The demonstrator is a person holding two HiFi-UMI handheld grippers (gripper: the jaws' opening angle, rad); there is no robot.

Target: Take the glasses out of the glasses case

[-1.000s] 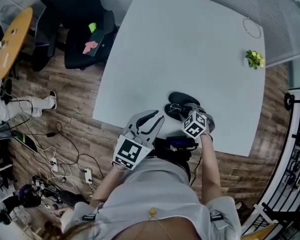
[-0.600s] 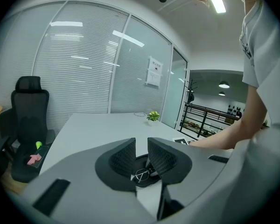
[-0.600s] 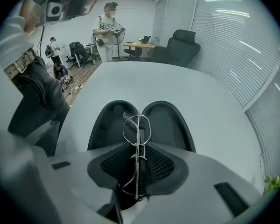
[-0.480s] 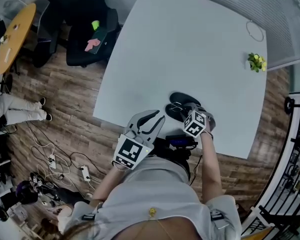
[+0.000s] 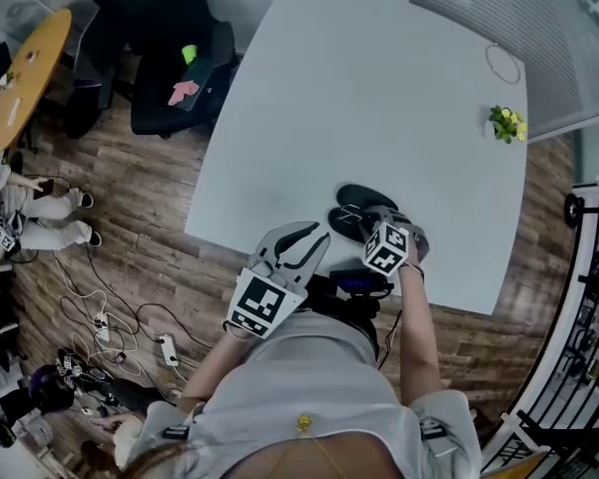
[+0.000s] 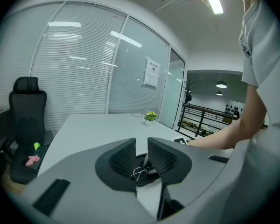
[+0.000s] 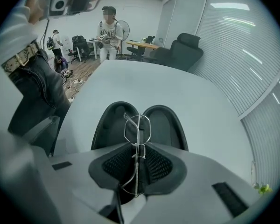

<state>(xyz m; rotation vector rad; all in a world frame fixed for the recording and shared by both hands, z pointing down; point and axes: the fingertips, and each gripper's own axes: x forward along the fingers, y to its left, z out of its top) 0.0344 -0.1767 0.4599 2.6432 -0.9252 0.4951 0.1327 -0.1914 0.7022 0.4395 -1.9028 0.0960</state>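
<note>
A black glasses case [image 5: 367, 199] lies open near the front edge of the white table [image 5: 379, 98], its two halves [image 7: 114, 120] spread flat. Thin wire-framed glasses [image 7: 137, 125] stand edge-on above the case. My right gripper [image 7: 137, 164] points steeply down over the case [image 5: 364, 218], its jaws closing, and its pads meet the frame of the glasses from both sides. My left gripper [image 5: 304, 236] hovers at the table's front edge, left of the case, open with nothing between its pads [image 6: 141, 155]. Through its gap I see the glasses [image 6: 140, 172].
A small potted plant [image 5: 506, 120] and a thin ring [image 5: 502, 56] sit at the table's far right. A black office chair [image 5: 175, 78] stands beyond the left edge. Cables lie on the wooden floor at left. A person [image 7: 109, 29] stands far off.
Both grippers and the case stay where they were. Only a seated person's legs at the left edge of the floor have shifted.
</note>
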